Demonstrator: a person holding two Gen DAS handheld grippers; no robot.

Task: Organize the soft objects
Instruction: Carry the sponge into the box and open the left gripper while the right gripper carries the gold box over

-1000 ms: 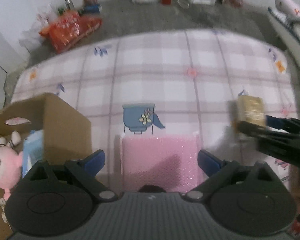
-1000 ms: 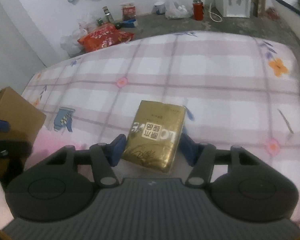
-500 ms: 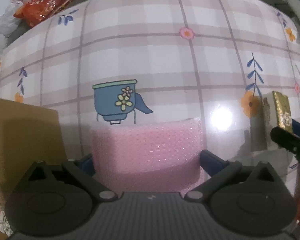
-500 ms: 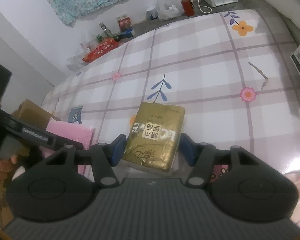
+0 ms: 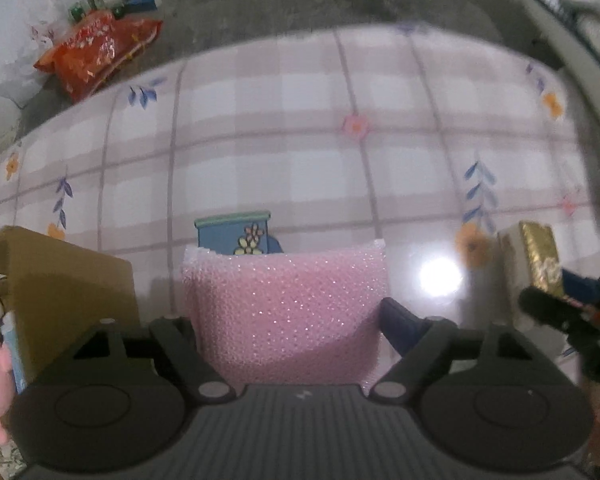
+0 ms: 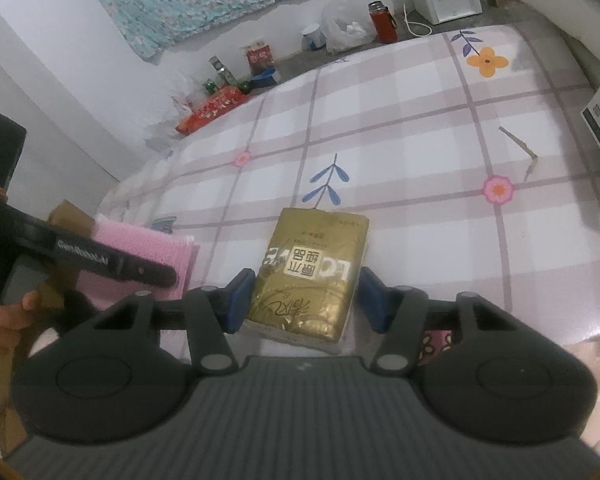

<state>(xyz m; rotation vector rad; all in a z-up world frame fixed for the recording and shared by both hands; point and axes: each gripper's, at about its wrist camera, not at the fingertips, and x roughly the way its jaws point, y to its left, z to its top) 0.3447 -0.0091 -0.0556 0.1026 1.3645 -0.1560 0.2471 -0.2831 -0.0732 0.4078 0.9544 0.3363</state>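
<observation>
Jaws of the left gripper (image 5: pixel 290 320) are closing around a pink foam pad (image 5: pixel 286 308) lying near the cardboard box (image 5: pixel 66 284) at the left edge of the checked tablecloth (image 5: pixel 300 160). Right gripper (image 6: pixel 304 298) is holding a gold tissue pack (image 6: pixel 312 272) between its closing blue pads, further right on the cloth.

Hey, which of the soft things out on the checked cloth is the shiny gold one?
The gold tissue pack, between the right tool's closing jaws. The other, a pink foam sheet, is matte and sits between the left tool's closing jaws, next to the cardboard box.

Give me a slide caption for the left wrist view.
Left gripper closing around pink foam sheet beside cardboard box.
</observation>
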